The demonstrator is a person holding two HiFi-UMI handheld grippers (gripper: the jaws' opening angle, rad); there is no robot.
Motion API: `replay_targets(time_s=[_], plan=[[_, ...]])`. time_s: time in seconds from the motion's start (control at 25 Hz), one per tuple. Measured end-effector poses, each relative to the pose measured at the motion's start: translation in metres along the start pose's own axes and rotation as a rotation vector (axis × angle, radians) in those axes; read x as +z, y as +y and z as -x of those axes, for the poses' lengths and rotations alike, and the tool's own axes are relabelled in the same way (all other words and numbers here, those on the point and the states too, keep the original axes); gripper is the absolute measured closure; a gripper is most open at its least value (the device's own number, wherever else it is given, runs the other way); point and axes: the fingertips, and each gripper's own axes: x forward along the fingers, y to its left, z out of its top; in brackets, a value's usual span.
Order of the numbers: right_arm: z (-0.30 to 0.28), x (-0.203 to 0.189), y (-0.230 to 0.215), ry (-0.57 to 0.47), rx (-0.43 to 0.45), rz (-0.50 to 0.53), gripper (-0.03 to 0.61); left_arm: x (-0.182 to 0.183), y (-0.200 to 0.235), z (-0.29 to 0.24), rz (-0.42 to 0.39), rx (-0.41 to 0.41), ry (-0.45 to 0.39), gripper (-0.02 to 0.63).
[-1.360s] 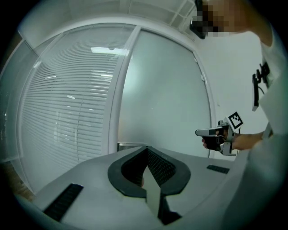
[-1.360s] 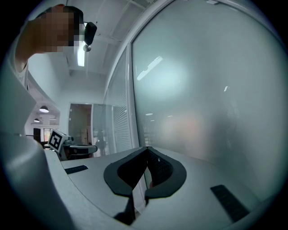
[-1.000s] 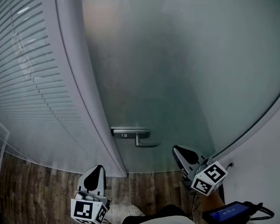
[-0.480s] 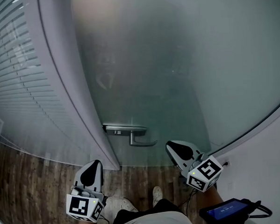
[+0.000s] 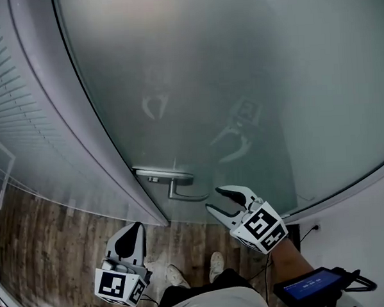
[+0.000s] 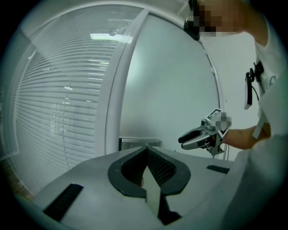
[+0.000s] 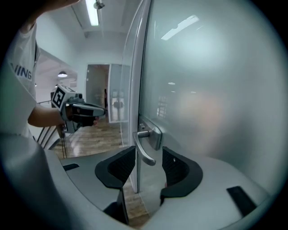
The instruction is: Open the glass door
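The frosted glass door (image 5: pixel 227 83) carries a metal lever handle (image 5: pixel 181 194) on a plate at its left edge. My right gripper (image 5: pixel 215 200) is open just right of the lever; its jaws have just been opening. In the right gripper view the lever (image 7: pixel 145 150) hangs at the mouth of the right gripper (image 7: pixel 148 164), between the fingertips, and the pads are not touching it. My left gripper (image 5: pixel 129 239) is shut and empty, low and left of the door edge. In the left gripper view the pads of the left gripper (image 6: pixel 147 155) meet, with the handle plate (image 6: pixel 137 143) beyond.
A pale door frame (image 5: pixel 82 142) and a glass wall with slatted blinds (image 5: pixel 10 114) stand left of the door. Wood floor (image 5: pixel 55 240) lies below, with the person's shoes (image 5: pixel 214 267). A white wall with a socket (image 5: pixel 314 227) is at the right. A dark screen device (image 5: pixel 308 285) hangs at the waist.
The right gripper has rolled, dropped toward the lever and gone from shut to open. The left gripper stays shut and has shifted only slightly. The door fills more of the view.
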Motion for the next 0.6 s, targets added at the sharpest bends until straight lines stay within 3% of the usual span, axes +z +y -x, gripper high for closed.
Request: replay_targets(time_s=[0.2,0.48,0.6], plan=[[-0.021,-0.017,0.005,0.107,0.062,0.048,0.411,-0.003,0.0,0.004,0.015,0.013,0.012,0.615],[-0.028,-0.022,0.007,0.131,0.049,0.046,0.413,-0.001,0.005,0.009,0.021,0.019,0.014,0.615],[-0.026,-0.021,0.004,0.126,0.029,0.032,0.459,0.0,0.007,0.01,0.022,0.015,0.015,0.615]])
